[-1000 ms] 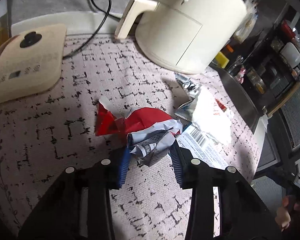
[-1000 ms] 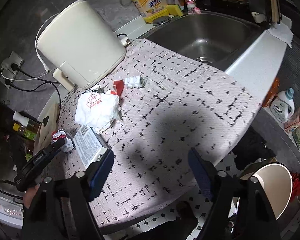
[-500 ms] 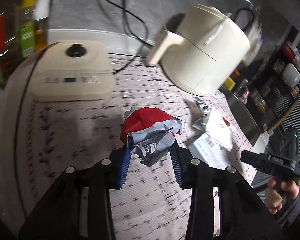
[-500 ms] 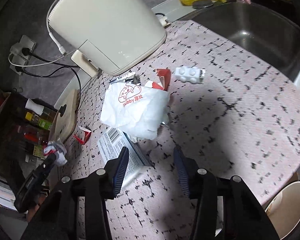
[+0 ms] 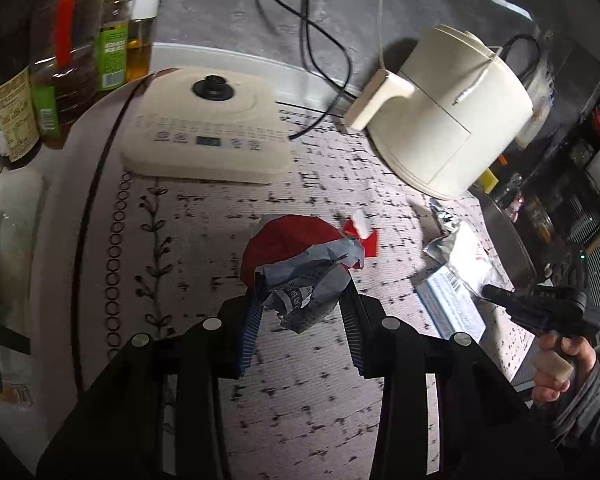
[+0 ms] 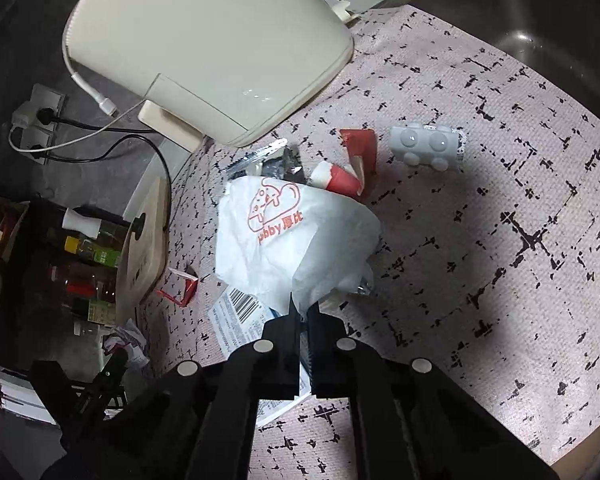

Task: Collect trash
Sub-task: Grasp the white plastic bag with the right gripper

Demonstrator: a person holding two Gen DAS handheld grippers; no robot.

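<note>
The right tongs [image 6: 304, 312], standing wide over bare bench a second ago, have just been closing and are now pinching the near edge of the white crumpled plastic bag with a red logo [image 6: 292, 236] lying on the speckled pink bench [image 6: 480, 208]. The left tongs [image 5: 300, 316] are still gripping the red-and-grey crumpled wrapper [image 5: 300, 276], now lifted clear of the bench. The bag is hiding most of the barcoded paper label [image 6: 236, 312] beneath it.
</note>
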